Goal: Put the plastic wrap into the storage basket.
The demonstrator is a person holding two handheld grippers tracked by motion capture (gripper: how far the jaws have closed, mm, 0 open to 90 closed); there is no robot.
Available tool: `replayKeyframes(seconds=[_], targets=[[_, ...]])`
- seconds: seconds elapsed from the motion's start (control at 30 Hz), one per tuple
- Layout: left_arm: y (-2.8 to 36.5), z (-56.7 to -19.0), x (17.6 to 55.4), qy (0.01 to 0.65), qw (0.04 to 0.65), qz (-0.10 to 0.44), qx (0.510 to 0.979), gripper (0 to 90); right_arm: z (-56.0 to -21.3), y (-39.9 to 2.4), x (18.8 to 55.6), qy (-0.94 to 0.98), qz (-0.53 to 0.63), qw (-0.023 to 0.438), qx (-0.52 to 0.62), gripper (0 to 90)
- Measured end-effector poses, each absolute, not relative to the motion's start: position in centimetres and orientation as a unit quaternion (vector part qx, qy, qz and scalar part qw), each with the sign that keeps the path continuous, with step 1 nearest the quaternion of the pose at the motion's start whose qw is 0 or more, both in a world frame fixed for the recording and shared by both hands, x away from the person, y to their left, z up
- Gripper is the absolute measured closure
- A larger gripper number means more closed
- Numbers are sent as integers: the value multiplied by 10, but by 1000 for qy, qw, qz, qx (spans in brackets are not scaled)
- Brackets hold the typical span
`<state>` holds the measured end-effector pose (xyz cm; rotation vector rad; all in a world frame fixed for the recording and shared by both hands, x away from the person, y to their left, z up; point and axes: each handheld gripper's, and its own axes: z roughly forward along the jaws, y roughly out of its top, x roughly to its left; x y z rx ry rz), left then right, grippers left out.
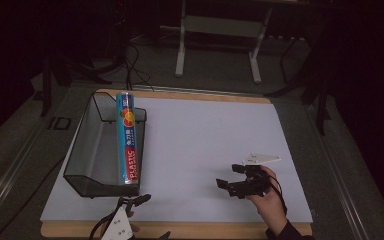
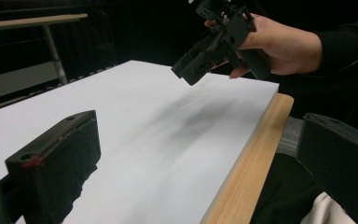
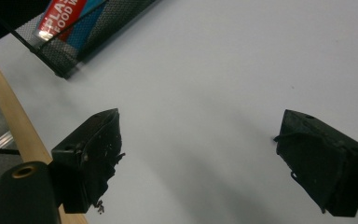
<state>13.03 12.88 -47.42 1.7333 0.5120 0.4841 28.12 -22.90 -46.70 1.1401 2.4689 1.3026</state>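
A long blue box of plastic food wrap [image 1: 128, 145] lies along the right rim of a black mesh basket [image 1: 87, 150] at the left of the white board [image 1: 205, 130]. My right gripper [image 1: 228, 176] hovers over the board's right front part, held in a hand, jaws open and pointing left with nothing between them. In the right gripper view the jaws [image 3: 205, 154] stand wide over bare board, with the basket [image 3: 88, 42] and box [image 3: 63, 14] far off. My left gripper [image 1: 152, 216] sits at the front edge, open and empty [image 2: 198, 163].
The board rests on a wooden tabletop whose edge [image 1: 205, 230] shows along the front. A metal stand [image 1: 220, 35] and cables lie on the dark floor beyond the table. In the left gripper view a hand [image 2: 279, 46] holds the other gripper [image 2: 191, 72] above the board.
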Motion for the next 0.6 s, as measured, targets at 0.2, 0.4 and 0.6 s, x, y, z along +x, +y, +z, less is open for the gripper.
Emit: replayKeyframes(seconds=[0.2,0.4,0.6], targets=[[128,-474,131,217,593,208,747,6,-471,-235,281,815,430,87,379,137],[129,-473,131,215,593,210,747,6,-476,-236,284,815,426,90,382,137],[129,-473,131,214,593,210,747,6,-478,-236,285,816,426,90,381,137]])
